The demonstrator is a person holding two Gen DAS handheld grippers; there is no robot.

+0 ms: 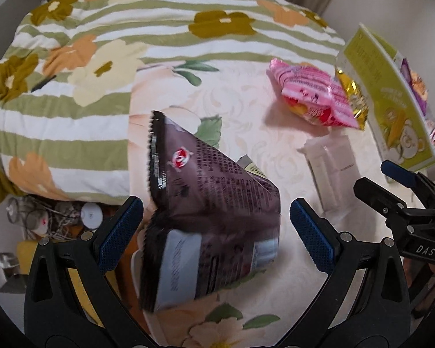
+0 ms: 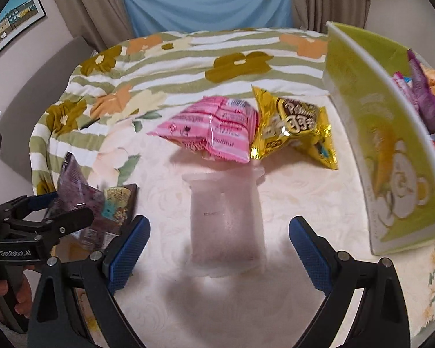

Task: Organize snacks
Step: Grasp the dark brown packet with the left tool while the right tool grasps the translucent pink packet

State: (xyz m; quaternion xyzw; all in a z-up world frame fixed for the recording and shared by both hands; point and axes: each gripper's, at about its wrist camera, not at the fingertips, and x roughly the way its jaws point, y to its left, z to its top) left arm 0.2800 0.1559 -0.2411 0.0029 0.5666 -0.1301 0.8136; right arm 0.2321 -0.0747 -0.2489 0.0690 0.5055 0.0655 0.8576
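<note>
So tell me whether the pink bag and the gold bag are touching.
Touching. In the right wrist view the pink bag leans against the gold bag, their edges meeting with no bedsheet visible between them.

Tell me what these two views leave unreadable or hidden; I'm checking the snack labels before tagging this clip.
- Dark purple bag, left wrist view: print motion-blurred, unreadable.
- Translucent white packet, right wrist view: blurred; contents and small print cannot be made out.
- Green box, right wrist view: its near wall hides most snacks inside; the frame edge crops the rest.
- Pink bag, both views: text too small and blurred.
</note>
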